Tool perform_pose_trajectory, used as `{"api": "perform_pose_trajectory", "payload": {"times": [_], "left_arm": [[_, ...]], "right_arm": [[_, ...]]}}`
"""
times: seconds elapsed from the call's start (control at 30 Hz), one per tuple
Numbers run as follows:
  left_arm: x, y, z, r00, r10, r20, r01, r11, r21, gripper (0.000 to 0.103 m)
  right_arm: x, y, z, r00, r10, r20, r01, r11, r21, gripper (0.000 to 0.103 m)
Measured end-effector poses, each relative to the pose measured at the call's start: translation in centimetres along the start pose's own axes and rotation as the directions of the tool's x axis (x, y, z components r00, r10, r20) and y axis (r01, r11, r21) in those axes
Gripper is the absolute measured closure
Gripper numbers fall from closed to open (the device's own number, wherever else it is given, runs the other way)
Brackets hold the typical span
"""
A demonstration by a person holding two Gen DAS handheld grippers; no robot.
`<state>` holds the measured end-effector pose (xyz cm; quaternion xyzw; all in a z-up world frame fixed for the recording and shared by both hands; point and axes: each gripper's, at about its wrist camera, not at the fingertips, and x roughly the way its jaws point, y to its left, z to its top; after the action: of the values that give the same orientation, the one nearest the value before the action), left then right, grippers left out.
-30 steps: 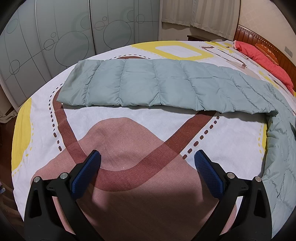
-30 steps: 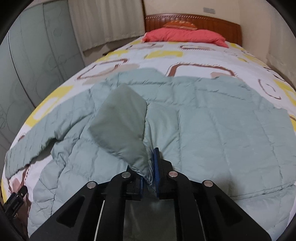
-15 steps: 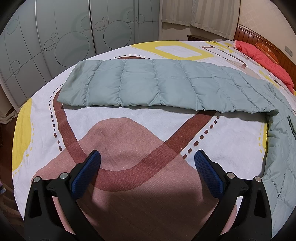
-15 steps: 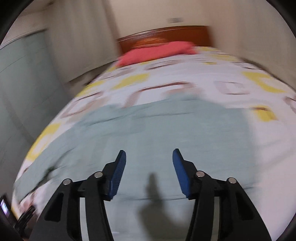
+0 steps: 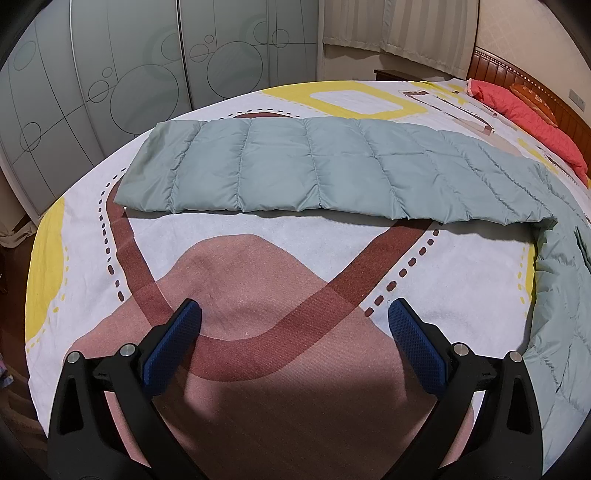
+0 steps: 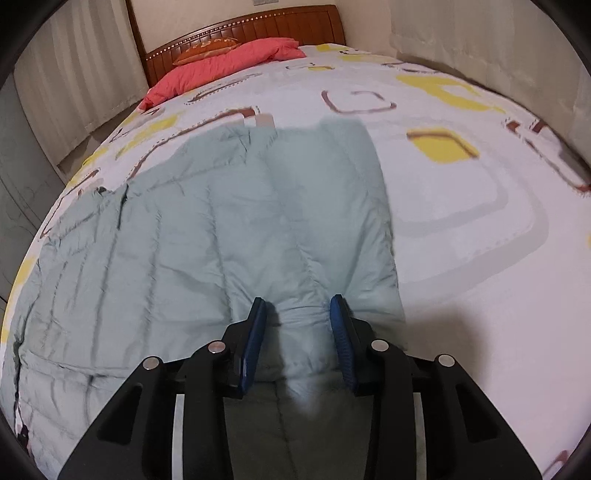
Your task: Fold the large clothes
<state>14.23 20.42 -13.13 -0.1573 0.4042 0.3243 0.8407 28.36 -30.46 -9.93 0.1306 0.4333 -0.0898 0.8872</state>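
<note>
A pale green quilted down jacket lies on the bed. In the left wrist view one sleeve [image 5: 314, 173] lies stretched out flat across the bedspread, and the body runs down the right edge. My left gripper [image 5: 293, 332] is open and empty, hovering over bare bedspread well short of the sleeve. In the right wrist view the jacket body [image 6: 207, 236] lies flat with the other sleeve folded over it. My right gripper [image 6: 299, 325] is open, its jaws on either side of a raised fold of jacket fabric near the right edge.
The bed [image 6: 461, 206] carries a white bedspread with yellow and brown shapes. A red pillow [image 6: 229, 62] lies by the wooden headboard [image 6: 236, 27]. Frosted wardrobe doors [image 5: 129, 62] stand beyond the left side of the bed. Curtains hang behind.
My right gripper let go of the sleeve end it held, opened, and swung to the right side of the jacket, coming down onto the fabric. The left gripper has not moved.
</note>
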Motion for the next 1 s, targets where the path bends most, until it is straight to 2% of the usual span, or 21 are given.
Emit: {"api": "perform_pose_trajectory", "payload": {"times": [0.13,0.23,0.3,0.37,0.47,0.63,0.7,0.77,0.9,1.0], "left_arm": [[0.1,0.0,0.0,1.0,0.002,0.001,-0.002,1.0,0.001,0.002],[0.0,0.0,0.0,1.0,0.003,0.002,-0.003,1.0,0.002,0.002],[0.0,0.0,0.0,1.0,0.003,0.002,-0.003,1.0,0.002,0.002],[0.0,0.0,0.0,1.0,0.002,0.002,-0.002,1.0,0.002,0.002],[0.1,0.1,0.0,1.0,0.001,0.002,-0.001,1.0,0.001,0.002],[0.0,0.0,0.0,1.0,0.002,0.002,-0.002,1.0,0.002,0.002],[0.0,0.0,0.0,1.0,0.004,0.003,-0.004,1.0,0.003,0.002],[0.0,0.0,0.0,1.0,0.004,0.002,-0.004,1.0,0.003,0.002],[0.1,0.0,0.0,1.0,0.003,0.003,-0.003,1.0,0.002,0.002],[0.0,0.0,0.0,1.0,0.004,0.003,-0.004,1.0,0.003,0.002]], "right_arm": [[-1.1,0.6,2.2,0.997,-0.008,0.077,0.008,1.0,0.0,0.066],[0.2,1.0,3.8,0.995,0.005,0.099,-0.005,1.0,-0.001,0.066],[2.0,0.9,4.1,0.997,-0.008,0.077,0.009,1.0,-0.004,0.066],[4.9,0.6,3.8,1.0,-0.01,-0.02,0.01,1.0,0.01,0.065],[4.4,1.3,4.5,0.999,-0.041,-0.017,0.041,0.999,-0.021,0.065],[3.2,1.7,6.7,0.998,-0.025,0.058,0.025,1.0,0.003,0.065],[4.4,1.7,7.1,0.999,-0.018,0.045,0.018,1.0,0.011,0.064],[6.9,1.4,6.9,1.0,-0.005,-0.012,0.006,0.999,0.041,0.059],[6.3,2.9,6.7,0.998,-0.056,0.006,0.056,0.998,-0.012,0.058],[4.1,4.2,6.0,0.999,0.007,0.036,-0.006,1.0,-0.013,0.058]]}}
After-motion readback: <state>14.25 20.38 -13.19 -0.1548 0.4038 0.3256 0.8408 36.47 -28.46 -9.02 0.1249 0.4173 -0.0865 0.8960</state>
